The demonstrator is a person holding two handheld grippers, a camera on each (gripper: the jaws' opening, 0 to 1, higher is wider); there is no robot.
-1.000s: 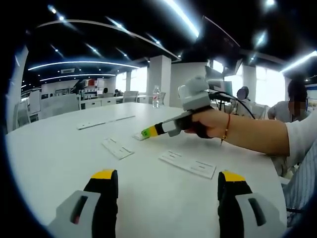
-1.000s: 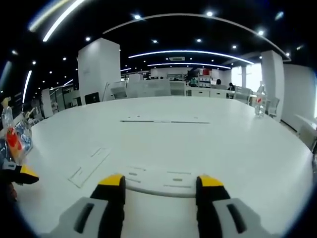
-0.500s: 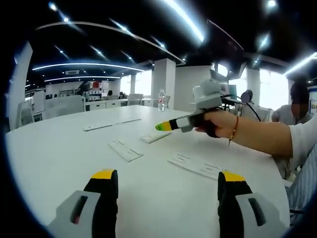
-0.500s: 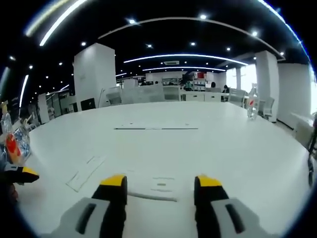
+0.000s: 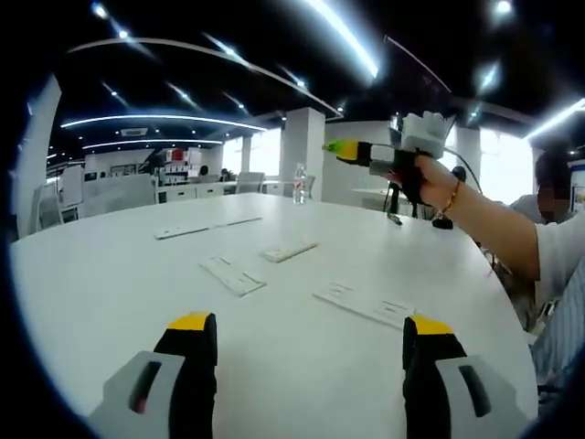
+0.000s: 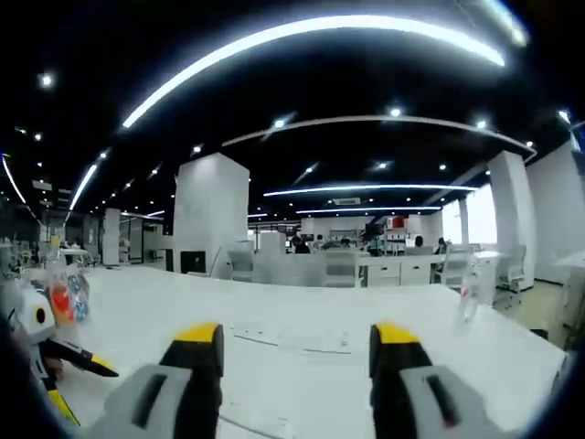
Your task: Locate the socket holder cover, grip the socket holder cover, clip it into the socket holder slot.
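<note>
Left gripper view: left tongs [image 5: 297,343] and right tongs [image 5: 336,147] released; socket holder cover [image 5: 289,250], probably light, stiff, suits an edgewise grip.

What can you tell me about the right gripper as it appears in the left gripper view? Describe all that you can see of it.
The right gripper is held aloft in a hand, well above the white table and touching nothing on it. It has a grey-white body, dark handle and yellow-green tips pointing left. Whether its jaws are parted cannot be told from this side-on angle.
</note>
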